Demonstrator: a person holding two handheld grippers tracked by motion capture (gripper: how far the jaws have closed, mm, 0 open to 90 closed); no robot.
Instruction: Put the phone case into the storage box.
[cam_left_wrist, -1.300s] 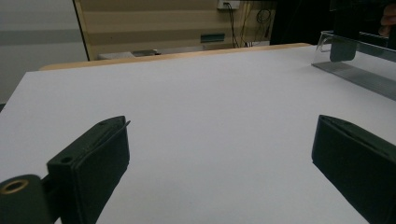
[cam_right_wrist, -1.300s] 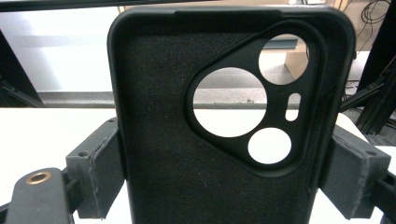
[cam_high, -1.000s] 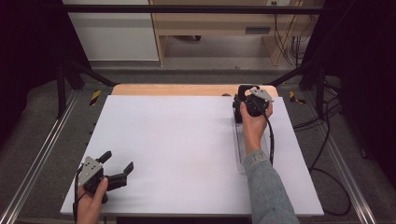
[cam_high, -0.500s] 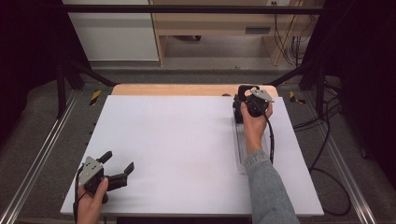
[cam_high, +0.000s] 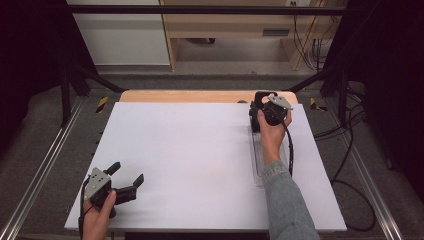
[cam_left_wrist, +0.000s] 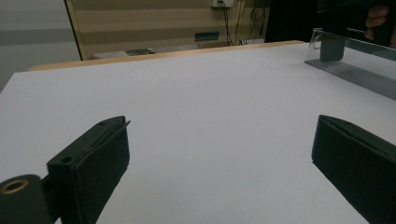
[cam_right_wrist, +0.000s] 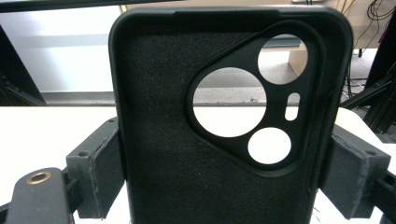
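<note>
A black, soft-looking phone case (cam_right_wrist: 224, 140) with rounded corners is held upright between the two black jaws of the right gripper (cam_right_wrist: 224, 182), whose flat pads are pressed against its long sides. Its inner face is seen in the right gripper view: a fine, matt, felt-like lining, with a smooth raised rim around the edge. A rounded triangular camera field is set into the upper part of the case, cut through by three round holes of different sizes and one small oblong slot, through which the pale table and floor beyond can be seen. In the high view the right gripper (cam_high: 260, 107) is held by the right hand (cam_high: 271, 132) at the far right part of the white, smooth, matt table top (cam_high: 200, 160), and the case is seen as a dark shape at its front. A clear plastic tray (cam_high: 258, 165), long and narrow, lies flat on the table beneath the forearm, just beside and behind the gripper; in the left gripper view its transparent wall and grey base (cam_left_wrist: 355, 70) are seen at the upper right. The left gripper (cam_high: 127, 176) is held by the left hand (cam_high: 100, 210) at the near left corner of the table, well apart from the case. Its jaws stand wide apart with nothing between them, their blocky black pads bearing a faintly ribbed surface.
</note>
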